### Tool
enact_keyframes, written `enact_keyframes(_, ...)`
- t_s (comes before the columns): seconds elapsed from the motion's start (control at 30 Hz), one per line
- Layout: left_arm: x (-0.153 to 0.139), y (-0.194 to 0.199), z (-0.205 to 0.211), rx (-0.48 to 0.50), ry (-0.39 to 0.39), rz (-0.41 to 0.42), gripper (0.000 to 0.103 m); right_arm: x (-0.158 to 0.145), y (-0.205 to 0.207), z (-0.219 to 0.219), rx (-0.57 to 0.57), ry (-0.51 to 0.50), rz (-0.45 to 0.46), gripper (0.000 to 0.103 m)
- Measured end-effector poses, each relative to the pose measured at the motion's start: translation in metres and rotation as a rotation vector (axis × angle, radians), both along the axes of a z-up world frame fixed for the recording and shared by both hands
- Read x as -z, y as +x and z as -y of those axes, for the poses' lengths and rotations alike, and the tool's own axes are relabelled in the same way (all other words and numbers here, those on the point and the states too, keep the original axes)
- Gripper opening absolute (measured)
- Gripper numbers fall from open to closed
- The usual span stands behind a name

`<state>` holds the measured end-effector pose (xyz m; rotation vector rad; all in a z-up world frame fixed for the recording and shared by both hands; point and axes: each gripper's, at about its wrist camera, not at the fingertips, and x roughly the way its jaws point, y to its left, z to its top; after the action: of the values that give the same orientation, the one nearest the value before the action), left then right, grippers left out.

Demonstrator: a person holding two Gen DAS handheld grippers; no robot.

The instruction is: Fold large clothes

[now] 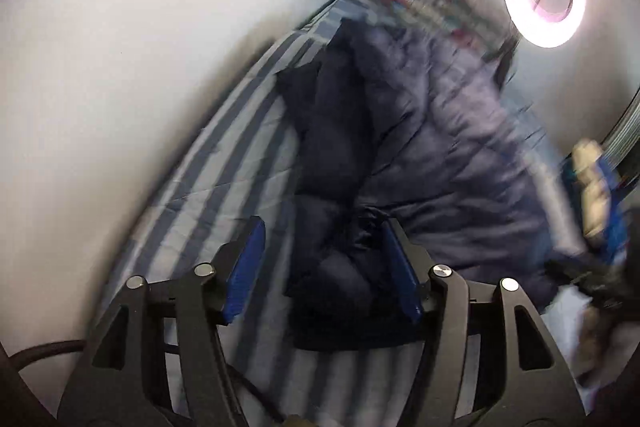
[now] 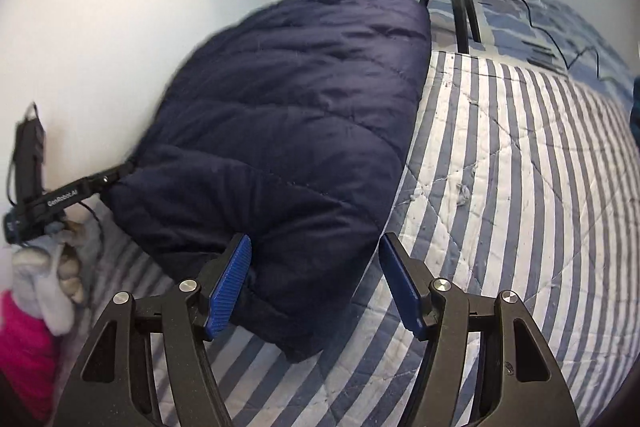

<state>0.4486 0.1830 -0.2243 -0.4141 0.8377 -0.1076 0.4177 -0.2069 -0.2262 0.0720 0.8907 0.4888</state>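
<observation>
Navy quilted jacket (image 2: 280,115) lay along the striped bed's (image 2: 520,187) wall edge; both grippers, left (image 1: 322,267) and right (image 2: 314,283), stood with fingers spread, gripping nothing.

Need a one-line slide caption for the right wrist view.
Right hand-held gripper open over the edge of a navy puffer jacket lying on a striped quilt.

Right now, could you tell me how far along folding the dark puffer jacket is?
Partly done: the navy jacket lies on the striped quilt, seemingly doubled over lengthwise. In hand: the right claw stands open at its near end; the left claw is open over a bunched part. Left: the final folds.
</observation>
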Motion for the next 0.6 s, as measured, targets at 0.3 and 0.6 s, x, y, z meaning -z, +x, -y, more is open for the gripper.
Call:
enact_keyframes(0.3, 0.023, 0.022, -0.022, 0.019, -0.262, -0.128, 0.078, 0.019, 0.009, 0.041, 0.079, 0.288, -0.133, 0.07)
enact_keyframes(0.6, 0.031, 0.028, -0.024, 0.049, -0.296, -0.147, 0.065, 0.044, 0.016, 0.034, 0.025, 0.481, -0.23, 0.068)
